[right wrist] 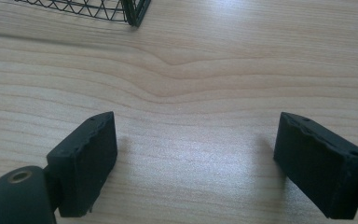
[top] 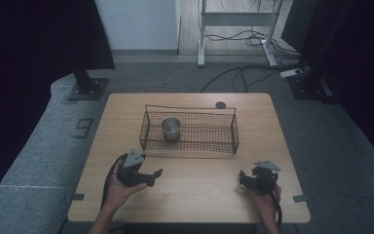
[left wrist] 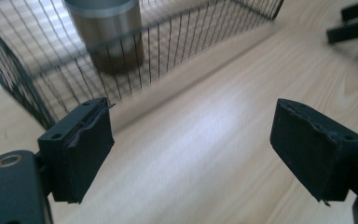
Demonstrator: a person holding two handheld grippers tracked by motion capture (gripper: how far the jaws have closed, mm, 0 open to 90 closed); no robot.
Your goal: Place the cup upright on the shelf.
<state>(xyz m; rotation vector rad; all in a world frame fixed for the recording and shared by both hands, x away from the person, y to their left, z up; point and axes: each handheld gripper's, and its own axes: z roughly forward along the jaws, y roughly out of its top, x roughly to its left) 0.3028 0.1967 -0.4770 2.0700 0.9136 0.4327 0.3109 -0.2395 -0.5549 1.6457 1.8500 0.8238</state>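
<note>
Two grippers rest low over the wooden table, jaws spread and empty: we keep the left gripper angled toward the steel cup, which stands upright inside the wire basket. Our right gripper waits well apart, leaving the approach free, we judge.

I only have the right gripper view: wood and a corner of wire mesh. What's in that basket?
Observer: A metal cup stands upright in the wire basket, toward its left end.
Operator: Left claw anywhere near it?
Observer: The left claw is open, over the table in front of the basket's left end, touching nothing.
Operator: Anything else on the table?
Observer: A small dark disc lies behind the basket, near the far edge.
</note>
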